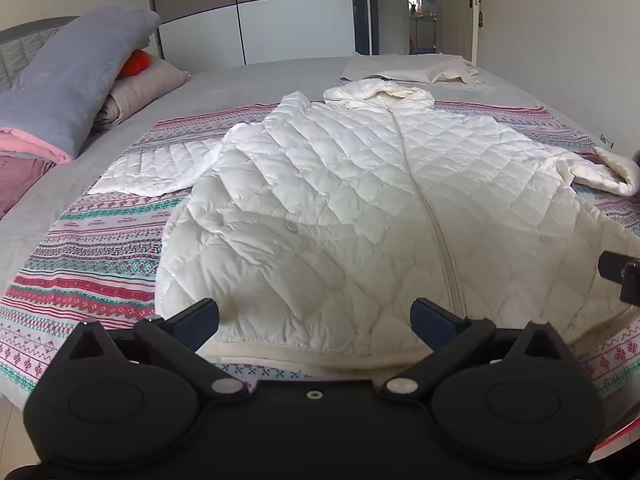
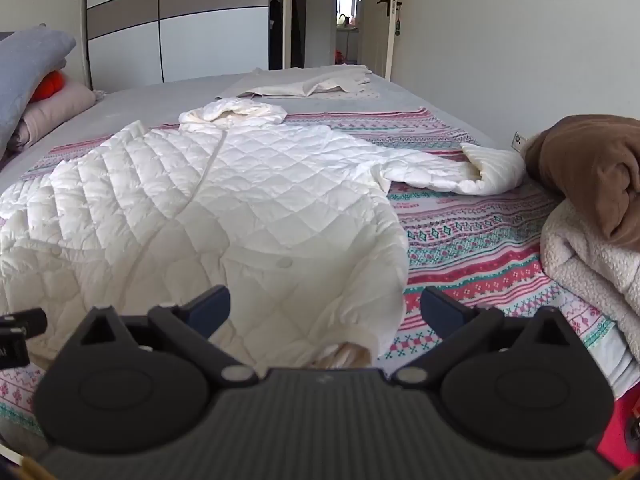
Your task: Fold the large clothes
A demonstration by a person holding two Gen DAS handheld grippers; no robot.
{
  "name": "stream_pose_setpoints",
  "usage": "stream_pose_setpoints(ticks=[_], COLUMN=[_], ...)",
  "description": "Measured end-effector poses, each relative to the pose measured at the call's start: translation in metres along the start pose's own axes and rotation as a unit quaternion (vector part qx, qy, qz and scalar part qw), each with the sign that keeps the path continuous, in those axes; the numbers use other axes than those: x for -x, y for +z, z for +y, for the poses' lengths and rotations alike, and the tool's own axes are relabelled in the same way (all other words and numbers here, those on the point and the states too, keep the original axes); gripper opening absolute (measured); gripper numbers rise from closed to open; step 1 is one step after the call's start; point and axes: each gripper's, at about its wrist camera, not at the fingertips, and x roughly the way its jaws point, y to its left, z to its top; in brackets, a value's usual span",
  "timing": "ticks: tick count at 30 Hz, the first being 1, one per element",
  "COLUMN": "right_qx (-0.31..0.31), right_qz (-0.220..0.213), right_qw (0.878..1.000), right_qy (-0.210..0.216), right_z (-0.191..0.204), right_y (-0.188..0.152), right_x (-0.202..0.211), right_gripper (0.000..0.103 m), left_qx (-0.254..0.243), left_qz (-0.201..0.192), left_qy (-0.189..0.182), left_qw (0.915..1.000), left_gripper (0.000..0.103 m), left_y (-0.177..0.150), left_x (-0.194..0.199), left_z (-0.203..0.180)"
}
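A white quilted hooded coat [image 1: 340, 200] [image 2: 208, 208] lies spread flat, front up, on a patterned sheet, hood toward the far side and both sleeves stretched out. My left gripper [image 1: 314, 312] hovers open over the coat's hem, left of the zipper, nothing between its fingers. My right gripper [image 2: 324, 308] stands open over the hem's right corner, also with nothing in it. The right gripper's finger [image 1: 616, 276] shows at the right edge of the left wrist view. The left gripper's finger [image 2: 24, 324] shows at the left edge of the right wrist view.
The striped patterned sheet [image 1: 80, 264] [image 2: 472, 248] covers a grey bed. Grey and beige pillows [image 1: 80, 80] pile at the far left. A cream garment [image 2: 312, 84] lies at the far end. Brown and cream fleece clothes [image 2: 592, 208] are heaped at the right.
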Motion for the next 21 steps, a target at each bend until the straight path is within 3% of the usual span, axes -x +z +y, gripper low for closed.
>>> stream_pose_setpoints(ticks=[4, 5, 21], right_qx=[0.003, 0.002, 0.002], right_qz=[-0.011, 0.005, 0.011], right_qw=[1.000, 1.000, 1.000], right_qy=[-0.008, 0.005, 0.017], right_z=[0.002, 0.003, 0.010], right_y=[-0.001, 0.001, -0.001], right_x=[0.007, 0.001, 0.002], right_gripper=[0.103, 0.103, 0.103], left_qx=[-0.006, 0.010, 0.002], left_qz=[0.011, -0.020, -0.019], left_qy=[-0.017, 0.005, 0.009], left_qw=[0.9998, 0.9997, 0.9998], left_gripper=[0.103, 0.103, 0.103], left_y=[0.004, 0.005, 0.000], left_x=[-0.007, 0.002, 0.003], left_z=[0.000, 0.003, 0.002])
